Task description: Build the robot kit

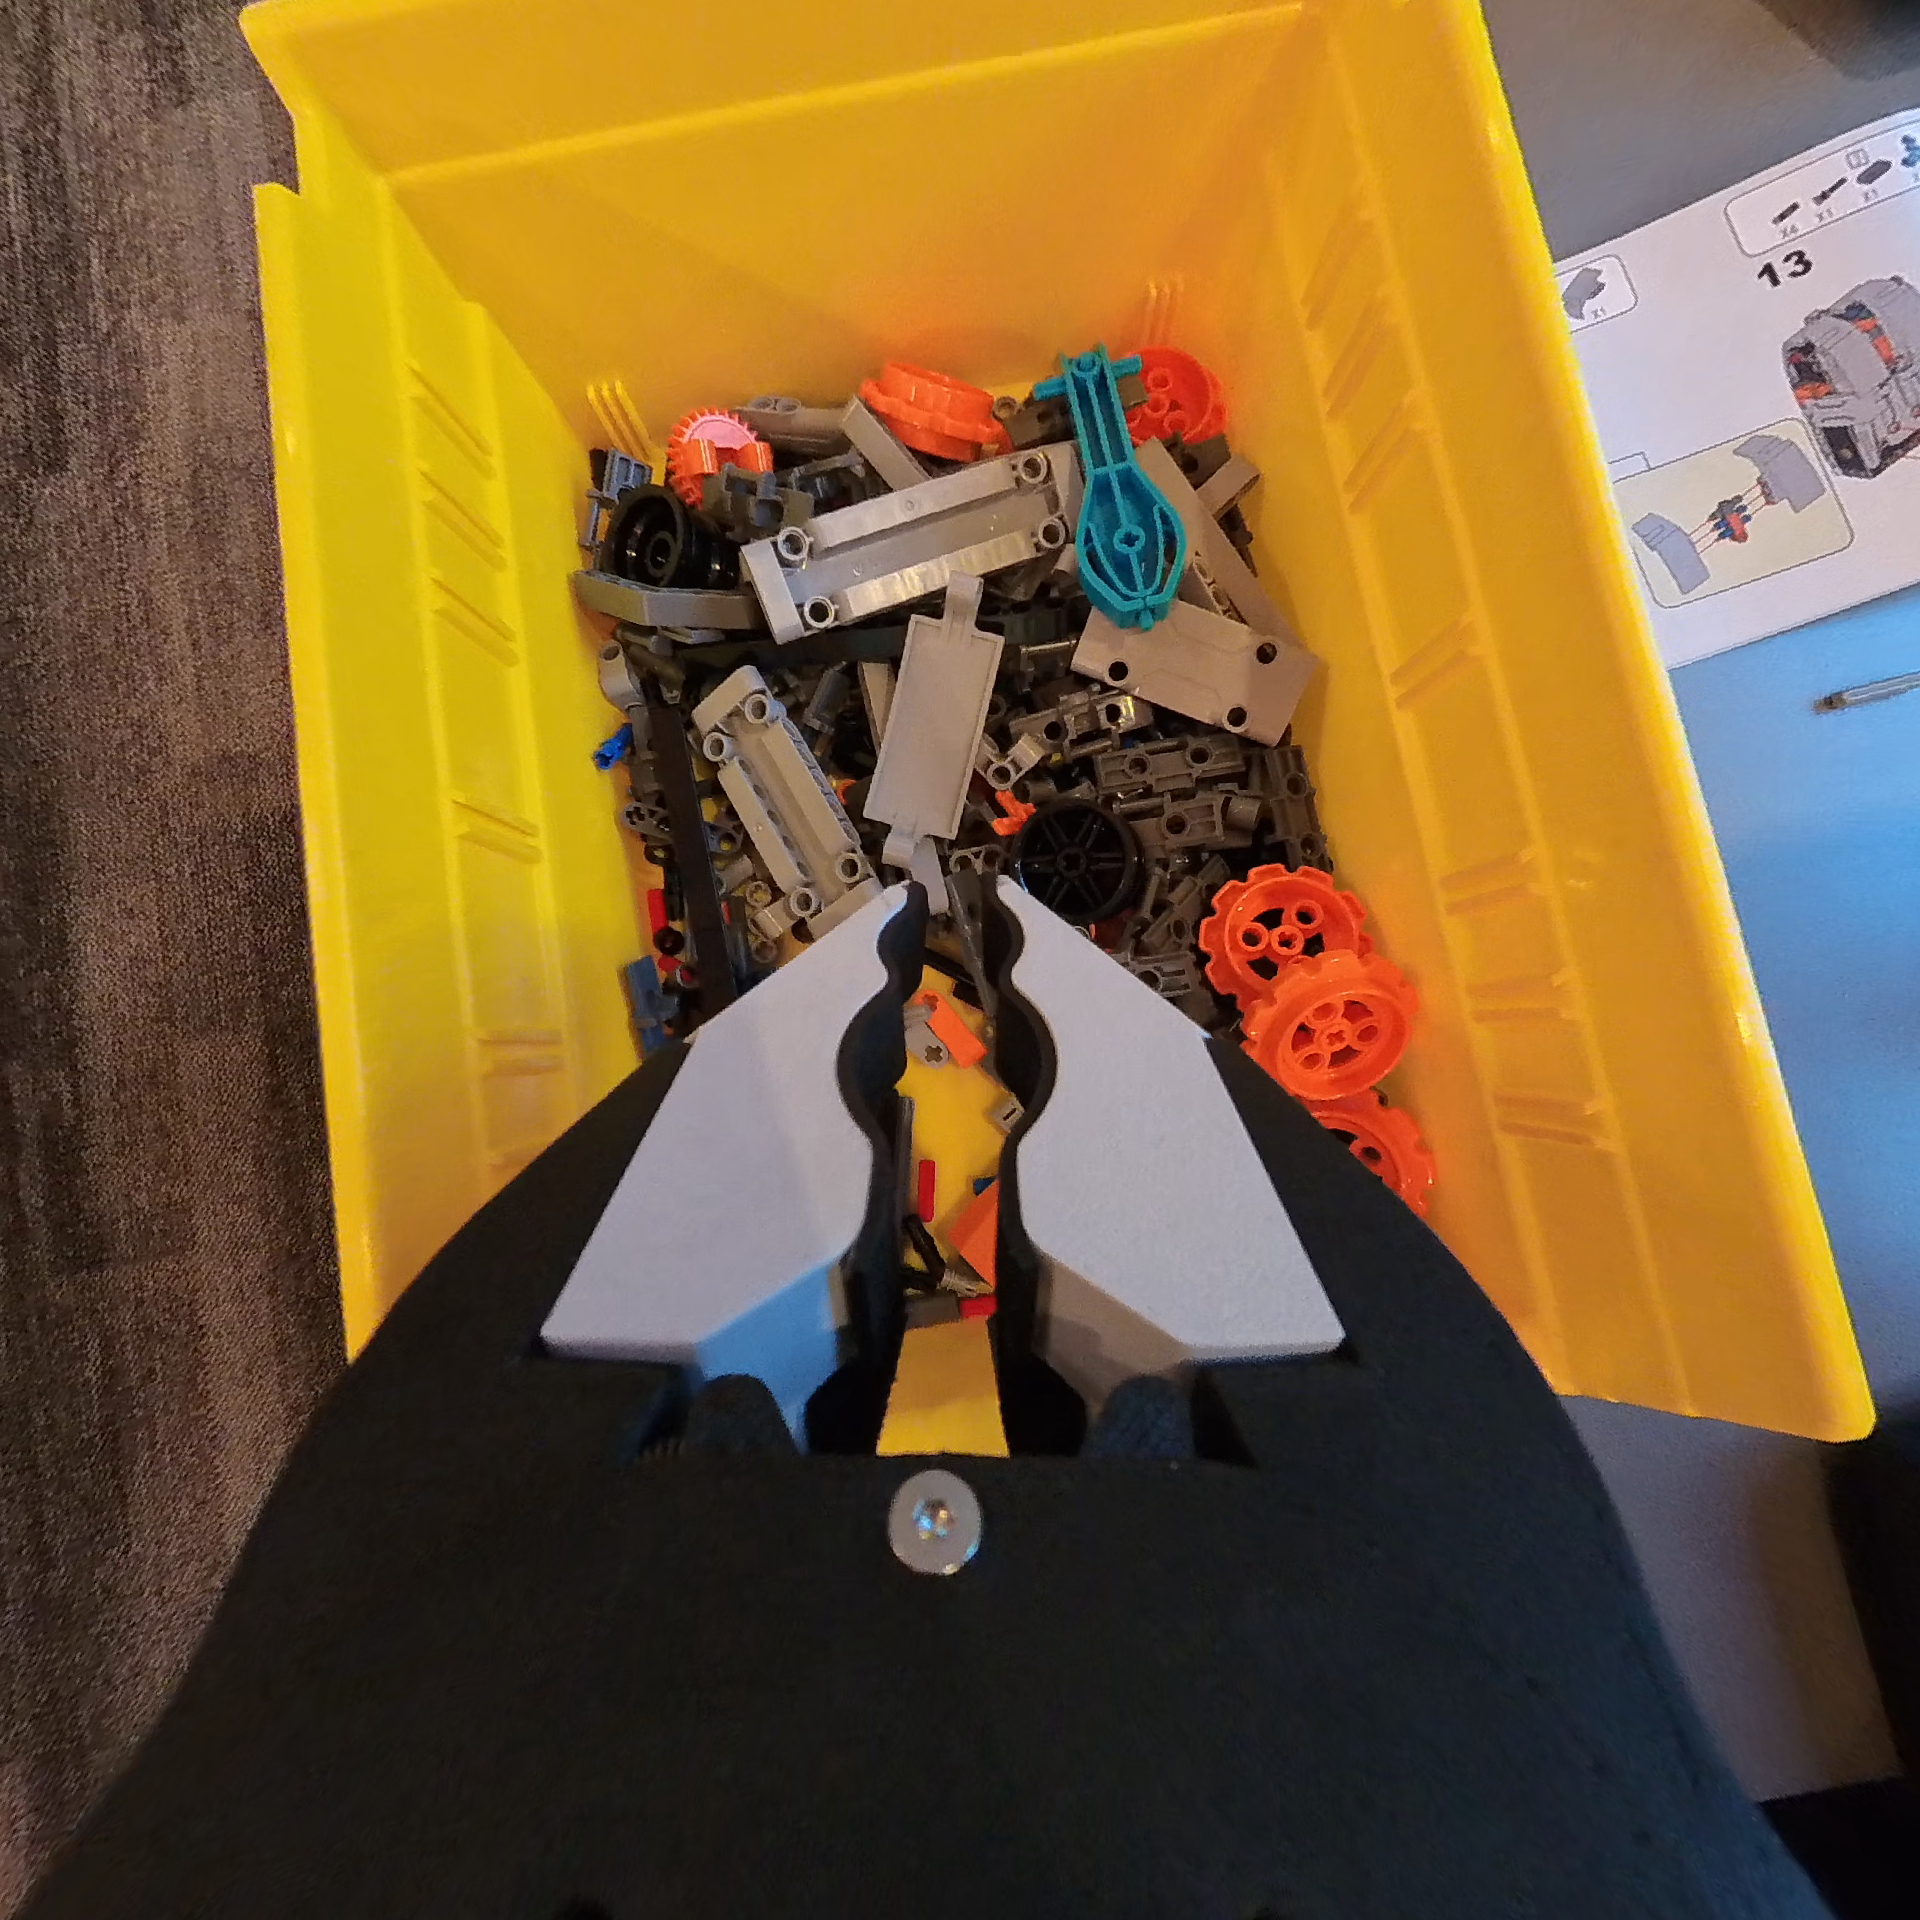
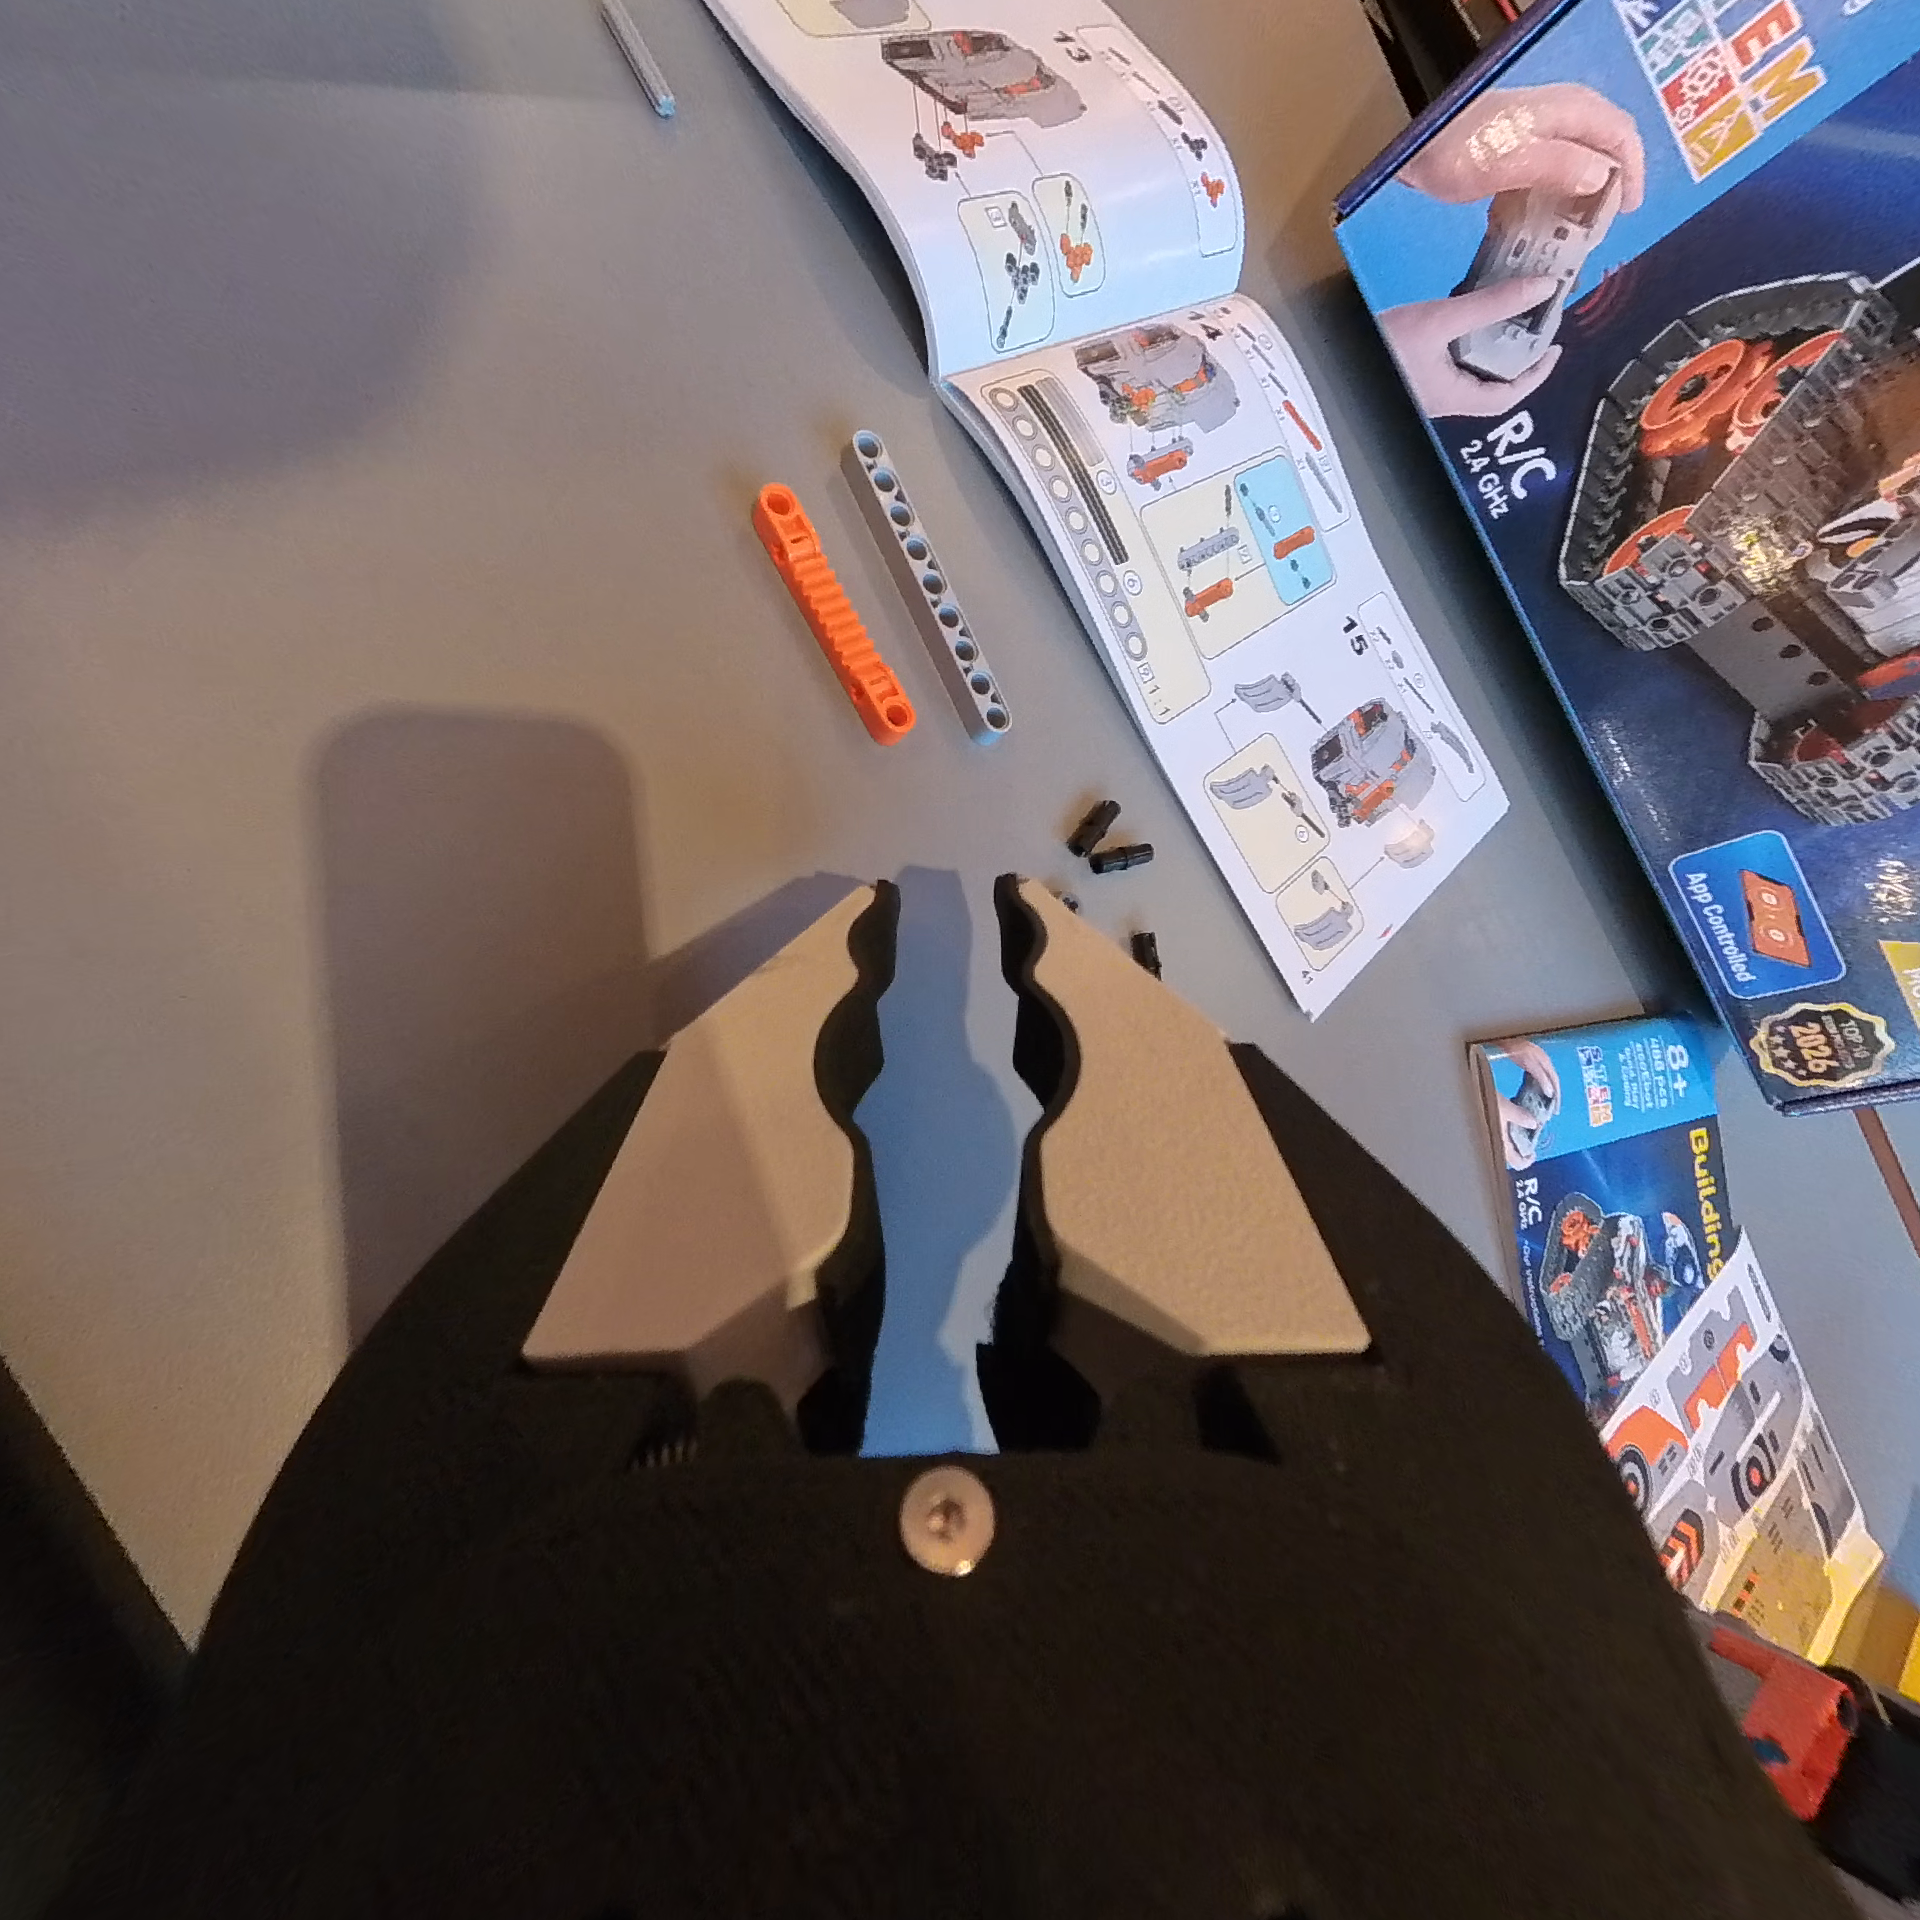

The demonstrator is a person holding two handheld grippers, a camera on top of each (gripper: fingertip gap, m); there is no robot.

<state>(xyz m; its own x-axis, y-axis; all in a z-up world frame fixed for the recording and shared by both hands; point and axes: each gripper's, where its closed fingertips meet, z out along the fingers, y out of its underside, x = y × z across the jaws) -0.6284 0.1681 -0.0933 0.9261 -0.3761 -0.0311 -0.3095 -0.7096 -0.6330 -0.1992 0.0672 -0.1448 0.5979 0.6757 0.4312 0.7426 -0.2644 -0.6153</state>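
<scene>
My left gripper (image 1: 958, 894) reaches into a yellow bin (image 1: 436, 727) of loose building parts. Its jaws stand a narrow gap apart. Its tips are at the lower tab of a flat light grey panel (image 1: 935, 727) lying on the pile; I cannot tell if they touch it. My right gripper (image 2: 945, 888) hovers over the grey table (image 2: 416, 416), jaws a narrow gap apart, holding nothing. Small black pins (image 2: 1107, 840) lie just right of its tips. An orange toothed beam (image 2: 834, 615) and a grey holed beam (image 2: 925, 587) lie farther ahead.
The bin holds orange wheels (image 1: 1325, 1029), a teal piece (image 1: 1122, 509), black wheels and grey beams. An open instruction booklet (image 2: 1226, 582) lies right of the beams and shows beside the bin (image 1: 1766, 416). A blue product box (image 2: 1662, 520) and a leaflet (image 2: 1662, 1299) are at the right. Tip to tip, the grippers are about 45 cm apart.
</scene>
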